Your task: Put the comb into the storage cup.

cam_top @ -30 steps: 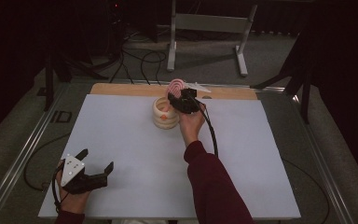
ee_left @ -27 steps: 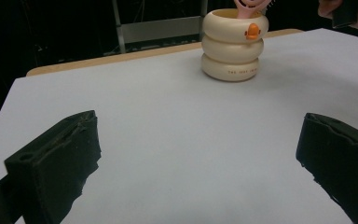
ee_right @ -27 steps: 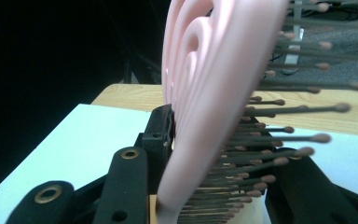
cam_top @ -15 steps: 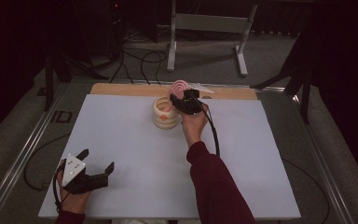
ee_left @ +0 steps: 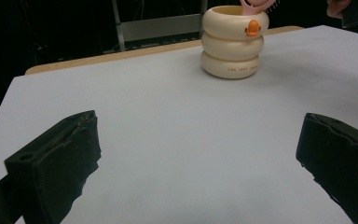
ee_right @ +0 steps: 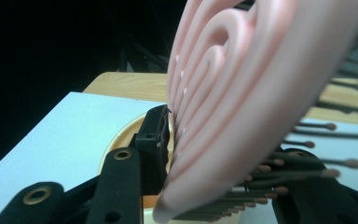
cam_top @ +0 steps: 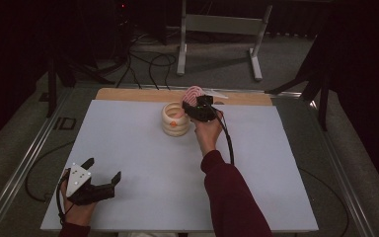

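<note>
Right gripper (cam_top: pixel 193 102) near the table's (cam_top: pixel 128 148) far edge: jaws just easing apart around the pink hairbrush (ee_right: pixel 242 93), standing it in the cream holder (cam_top: pixel 174 118). Left gripper (cam_top: pixel 101 175) released, idle.

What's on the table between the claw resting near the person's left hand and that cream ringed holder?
Nothing: in the left gripper view, bare white tabletop runs from the left claw to the cream holder.

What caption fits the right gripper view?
Right gripper holds a pink hairbrush over the cream cup.
</note>
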Available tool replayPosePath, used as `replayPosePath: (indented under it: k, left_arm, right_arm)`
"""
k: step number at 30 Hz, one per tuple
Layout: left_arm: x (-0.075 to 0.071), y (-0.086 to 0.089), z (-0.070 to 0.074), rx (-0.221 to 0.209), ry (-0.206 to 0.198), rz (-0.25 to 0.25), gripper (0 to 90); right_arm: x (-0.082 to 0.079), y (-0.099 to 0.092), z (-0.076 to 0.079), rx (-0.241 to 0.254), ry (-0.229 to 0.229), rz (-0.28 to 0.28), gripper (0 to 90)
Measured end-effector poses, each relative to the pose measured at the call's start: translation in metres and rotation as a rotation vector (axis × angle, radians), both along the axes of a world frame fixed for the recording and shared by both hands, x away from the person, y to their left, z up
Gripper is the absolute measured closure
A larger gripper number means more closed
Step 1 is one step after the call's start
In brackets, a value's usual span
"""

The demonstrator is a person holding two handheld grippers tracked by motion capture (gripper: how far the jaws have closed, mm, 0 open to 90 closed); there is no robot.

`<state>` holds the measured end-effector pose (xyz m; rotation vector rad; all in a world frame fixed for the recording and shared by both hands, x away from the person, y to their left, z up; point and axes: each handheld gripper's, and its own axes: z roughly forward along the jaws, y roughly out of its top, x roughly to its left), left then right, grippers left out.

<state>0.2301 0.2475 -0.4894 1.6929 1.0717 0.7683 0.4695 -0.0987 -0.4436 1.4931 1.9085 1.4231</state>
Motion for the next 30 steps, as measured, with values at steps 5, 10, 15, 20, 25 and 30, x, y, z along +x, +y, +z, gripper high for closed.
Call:
replayPosePath:
  k: [5, 10, 15, 20, 25, 30]
  left_arm:
    - [0.000, 0.000, 0.000, 0.000, 0.000, 0.001, 0.3]
    - [0.000, 0.000, 0.000, 0.003, 0.002, 0.002, 0.3]
    - [0.000, -0.001, -0.001, 0.006, 0.004, 0.001, 0.3]
    - [0.000, -0.001, -0.001, 0.008, 0.004, 0.001, 0.3]
    - [0.000, -0.002, -0.001, 0.008, 0.004, 0.000, 0.3]
    - [0.000, -0.001, -0.001, 0.013, 0.005, 0.001, 0.3]
  right_arm:
    - [0.001, -0.001, -0.001, -0.005, 0.009, 0.004, 55.6]
    - [0.000, -0.002, 0.000, -0.051, -0.027, 0.027, 49.6]
    - [-0.001, -0.005, 0.001, -0.069, -0.036, 0.028, 40.4]
    - [-0.001, -0.007, 0.002, -0.096, -0.035, 0.018, 31.3]
    - [-0.001, -0.009, 0.002, -0.080, -0.024, 0.035, 21.5]
    - [-0.001, -0.010, 0.003, -0.103, -0.020, 0.042, 15.9]
